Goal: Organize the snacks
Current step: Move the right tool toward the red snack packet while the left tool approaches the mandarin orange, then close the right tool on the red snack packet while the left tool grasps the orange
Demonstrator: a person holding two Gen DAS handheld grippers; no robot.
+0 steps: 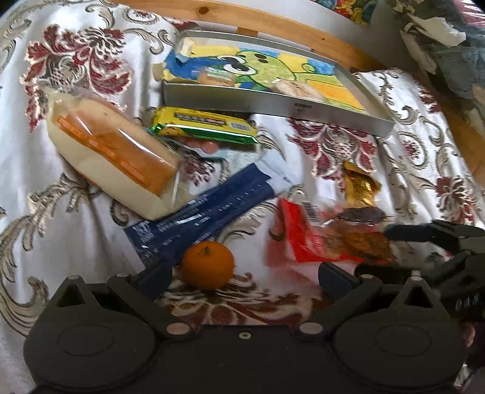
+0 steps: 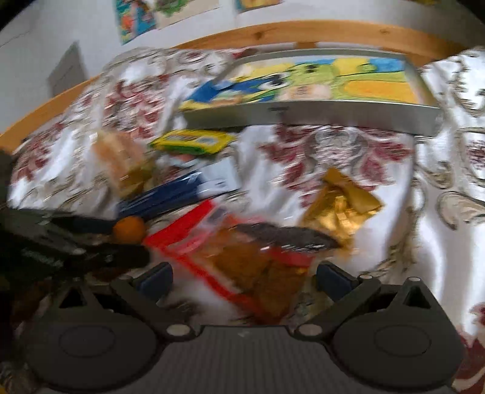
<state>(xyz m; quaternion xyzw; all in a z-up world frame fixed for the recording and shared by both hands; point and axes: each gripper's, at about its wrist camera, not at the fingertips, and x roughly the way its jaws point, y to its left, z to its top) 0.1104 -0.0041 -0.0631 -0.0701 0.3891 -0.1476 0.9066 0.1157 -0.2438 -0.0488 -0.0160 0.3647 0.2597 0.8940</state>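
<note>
Orange catches my eye first: a tangerine (image 1: pixel 208 264) sits on the floral bedspread (image 1: pixel 75 227) between my left gripper's (image 1: pixel 244 280) spread fingers, touched by neither. Beyond it lie a dark blue packet (image 1: pixel 206 212), a wrapped bread loaf (image 1: pixel 115 157) and a yellow-green snack bar (image 1: pixel 203 125). My right gripper (image 2: pixel 244 280), fingers wide apart, straddles a red-edged clear snack bag (image 2: pixel 242 266), with a gold wrapper (image 2: pixel 339 209) just past it. A silver tray (image 1: pixel 272 104) near the wooden bed rail (image 1: pixel 272 25) holds small wrapped snacks; the right view is blurred.
</note>
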